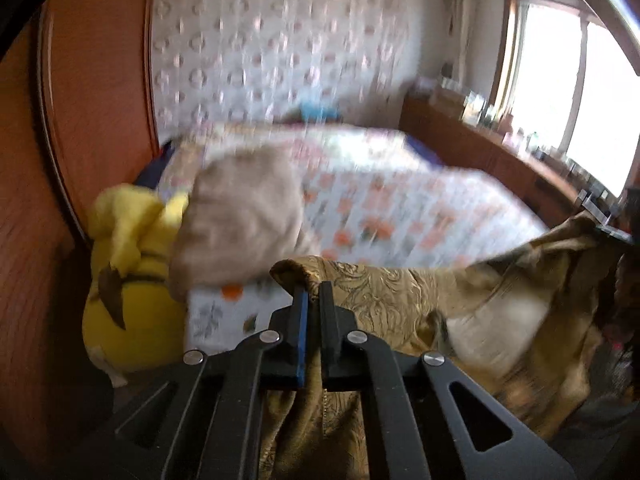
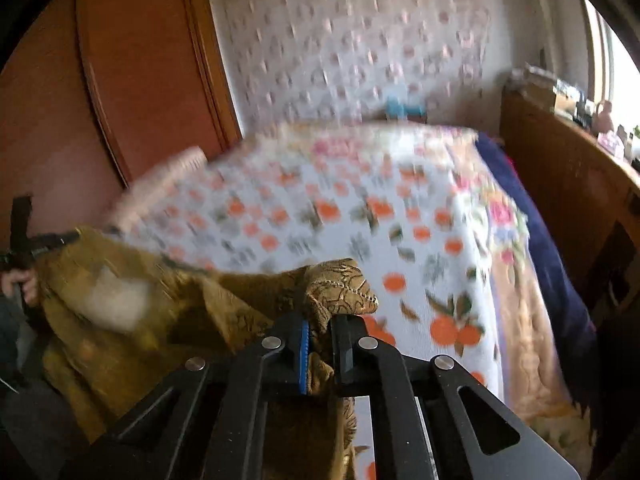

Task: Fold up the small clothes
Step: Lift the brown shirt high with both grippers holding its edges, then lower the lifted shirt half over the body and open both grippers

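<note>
The left gripper [image 1: 314, 294] is clamped on one upper corner of a golden-brown patterned garment [image 1: 400, 300], its jaws drawn narrow with a fold of cloth pinched between them and more fabric hanging below. The right gripper [image 2: 320, 320] pinches the opposite upper corner of the same garment [image 2: 180, 312] in the same narrow grip. Between the two grips the cloth is stretched sideways, so its long axis runs left to right along the near edge of the bed [image 2: 360, 208], with the body of the garment drooping below that line, in front of the bed rather than lying on it. A pale patch shows on the hanging cloth; the blur hides what it is. The bed carries a white cover printed with oranges. Near its left edge a beige cushion [image 1: 240, 224] rests, with a yellow plush toy [image 1: 128, 280] just beside it against the wooden wardrobe [image 1: 80, 120]. A wooden sideboard [image 1: 480, 148] stands along the bed's right side.
</note>
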{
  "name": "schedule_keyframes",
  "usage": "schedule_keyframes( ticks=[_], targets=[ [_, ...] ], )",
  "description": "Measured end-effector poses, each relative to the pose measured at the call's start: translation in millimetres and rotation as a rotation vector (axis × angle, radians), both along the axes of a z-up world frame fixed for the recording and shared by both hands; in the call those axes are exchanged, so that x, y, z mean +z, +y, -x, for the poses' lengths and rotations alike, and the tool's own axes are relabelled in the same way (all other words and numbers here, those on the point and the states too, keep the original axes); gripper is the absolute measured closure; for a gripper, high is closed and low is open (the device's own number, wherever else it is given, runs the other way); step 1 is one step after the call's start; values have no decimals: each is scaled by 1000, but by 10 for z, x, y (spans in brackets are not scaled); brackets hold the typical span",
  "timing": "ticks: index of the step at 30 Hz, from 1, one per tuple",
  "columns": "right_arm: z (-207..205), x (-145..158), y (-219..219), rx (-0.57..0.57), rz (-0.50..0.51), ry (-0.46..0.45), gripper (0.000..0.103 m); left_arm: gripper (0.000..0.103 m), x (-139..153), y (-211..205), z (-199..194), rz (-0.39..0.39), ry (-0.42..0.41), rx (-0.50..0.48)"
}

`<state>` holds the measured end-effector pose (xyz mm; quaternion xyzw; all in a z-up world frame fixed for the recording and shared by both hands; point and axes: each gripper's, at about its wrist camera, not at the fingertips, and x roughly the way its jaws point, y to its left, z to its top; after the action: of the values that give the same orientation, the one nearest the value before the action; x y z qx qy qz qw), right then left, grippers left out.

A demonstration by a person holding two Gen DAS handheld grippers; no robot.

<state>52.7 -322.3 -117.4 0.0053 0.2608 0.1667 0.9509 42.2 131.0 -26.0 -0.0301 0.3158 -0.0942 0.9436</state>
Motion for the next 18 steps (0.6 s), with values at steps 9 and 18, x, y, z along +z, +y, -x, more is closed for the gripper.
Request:
schedule_keyframes(
  ticks=[9, 18],
  targets=[
    [659, 1316, -79, 20, -3, -304, 96, 98, 1301, -76, 242, 6, -302, -11],
    [673, 2383, -86, -33, 110, -445, 96, 98, 2075, 36, -108, -44, -445, 63]
  ],
)
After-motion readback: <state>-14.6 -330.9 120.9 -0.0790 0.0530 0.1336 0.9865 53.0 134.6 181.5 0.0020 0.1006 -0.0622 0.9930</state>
